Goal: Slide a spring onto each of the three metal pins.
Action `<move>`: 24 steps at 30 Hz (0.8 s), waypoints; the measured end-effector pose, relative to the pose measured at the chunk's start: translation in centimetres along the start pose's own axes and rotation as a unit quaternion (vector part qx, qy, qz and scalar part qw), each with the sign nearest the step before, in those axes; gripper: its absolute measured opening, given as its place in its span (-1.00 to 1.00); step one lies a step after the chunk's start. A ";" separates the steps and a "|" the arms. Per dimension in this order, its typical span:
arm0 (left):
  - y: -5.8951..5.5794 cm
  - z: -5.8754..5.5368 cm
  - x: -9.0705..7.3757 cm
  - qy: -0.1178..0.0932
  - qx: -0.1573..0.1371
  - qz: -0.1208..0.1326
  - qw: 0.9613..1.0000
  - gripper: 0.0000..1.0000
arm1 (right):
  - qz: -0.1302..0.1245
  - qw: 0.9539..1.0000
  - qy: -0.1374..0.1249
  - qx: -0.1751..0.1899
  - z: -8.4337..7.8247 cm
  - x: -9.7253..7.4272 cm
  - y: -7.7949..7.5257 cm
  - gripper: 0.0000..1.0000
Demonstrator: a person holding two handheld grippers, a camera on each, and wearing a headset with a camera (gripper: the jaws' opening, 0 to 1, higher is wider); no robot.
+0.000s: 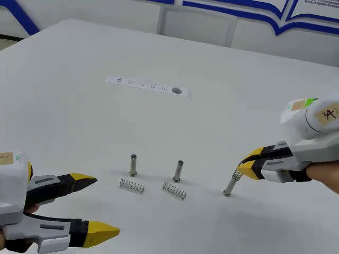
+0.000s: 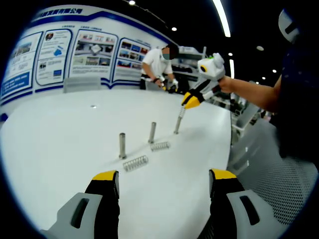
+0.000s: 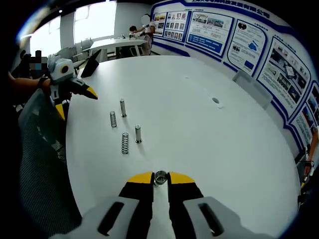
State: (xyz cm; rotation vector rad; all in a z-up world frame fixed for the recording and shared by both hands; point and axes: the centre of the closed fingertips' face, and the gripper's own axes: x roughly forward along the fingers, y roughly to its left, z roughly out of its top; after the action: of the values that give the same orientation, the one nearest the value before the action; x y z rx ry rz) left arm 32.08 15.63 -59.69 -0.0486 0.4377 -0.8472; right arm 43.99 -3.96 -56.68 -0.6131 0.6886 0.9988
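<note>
Three metal pins are on the white table (image 1: 63, 106). The left pin (image 1: 133, 165) and the middle pin (image 1: 178, 171) stand upright, each with a loose spring lying in front: one spring (image 1: 132, 186) and another (image 1: 174, 190). The right pin (image 1: 230, 186) leans, and a third spring (image 1: 237, 174) sits at its top. My right gripper (image 1: 244, 165) is shut on that spring, which appears end-on as a ring (image 3: 160, 177) between the jaws. My left gripper (image 1: 98, 206) hovers open and holds nothing, left of the pins (image 2: 122, 145).
A white strip with small holes (image 1: 148, 86) lies farther back on the table. A chair (image 1: 196, 24) stands at the far edge. A person (image 2: 159, 64) works at another bench in the background. The table's near edge (image 2: 234, 149) runs close to the right pin.
</note>
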 end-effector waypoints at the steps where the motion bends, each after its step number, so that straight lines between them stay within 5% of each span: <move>1: 0.0 0.0 0.0 0.000 0.000 0.000 1.000 0.50 | 0.000 1.000 0.001 0.001 -0.1 0.1 -0.1 -0.76; 24: -0.1 -0.3 0.1 0.006 -0.002 -0.002 1.000 0.50 | 0.016 0.999 0.029 0.033 -2.9 3.9 -0.3 -0.76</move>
State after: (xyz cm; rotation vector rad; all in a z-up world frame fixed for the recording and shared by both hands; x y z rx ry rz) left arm 31.95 15.51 -59.96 -0.0483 0.4515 -0.8519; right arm 45.00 -4.15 -61.40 -0.5753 0.7815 0.9873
